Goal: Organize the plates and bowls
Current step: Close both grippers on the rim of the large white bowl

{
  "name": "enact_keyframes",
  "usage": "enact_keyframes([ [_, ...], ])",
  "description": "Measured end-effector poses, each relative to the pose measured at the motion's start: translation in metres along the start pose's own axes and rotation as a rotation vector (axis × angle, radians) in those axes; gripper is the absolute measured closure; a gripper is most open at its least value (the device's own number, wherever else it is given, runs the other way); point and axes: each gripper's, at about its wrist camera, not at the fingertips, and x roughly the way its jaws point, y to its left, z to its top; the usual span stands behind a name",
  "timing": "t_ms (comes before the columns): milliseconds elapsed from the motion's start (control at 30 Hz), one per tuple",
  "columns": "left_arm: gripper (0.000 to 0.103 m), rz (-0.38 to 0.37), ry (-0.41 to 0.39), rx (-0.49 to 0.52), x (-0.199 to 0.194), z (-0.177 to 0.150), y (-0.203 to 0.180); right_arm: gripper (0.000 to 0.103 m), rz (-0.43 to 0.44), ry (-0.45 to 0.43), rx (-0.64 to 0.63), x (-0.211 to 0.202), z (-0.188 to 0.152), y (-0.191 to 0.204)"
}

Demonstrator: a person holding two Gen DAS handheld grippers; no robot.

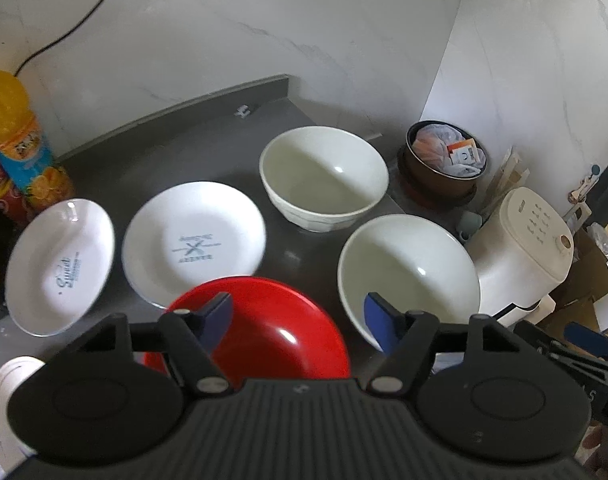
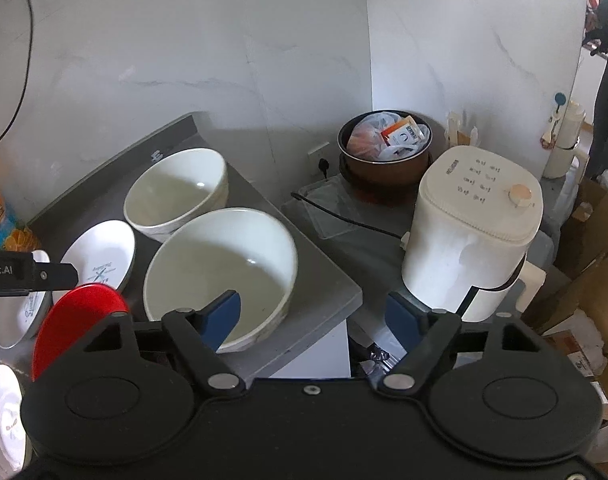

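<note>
Holding bagged packets: brown pot (image 2: 385,168) | near white bowl (image 2: 219,268): seemingly empty

I'm looking at my left black plastic two-finger gripper (image 1: 297,316) — ribbed dark-grey housing, two round black discs, silver rivets at the linkage pivots, and blue rubber pads (image 1: 217,314) facing its fingers. My right black two-finger gripper (image 2: 310,314) is showing the same build — smooth black body, one small centre screw, blue pads (image 2: 223,314).
</note>
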Motion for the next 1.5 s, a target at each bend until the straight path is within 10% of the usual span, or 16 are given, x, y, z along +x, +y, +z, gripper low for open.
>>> enact_keyframes([
  [1067, 0.051, 0.012, 0.116, -0.012, 0.092, 0.018, -0.049, 0.055, 0.157, 0.113, 0.115, 0.076, 0.013, -0.034],
  [1500, 0.076, -0.011, 0.232, -0.046, 0.139, 0.021, -0.042, 0.077, 0.241, 0.232, 0.185, 0.103, 0.011, -0.028],
])
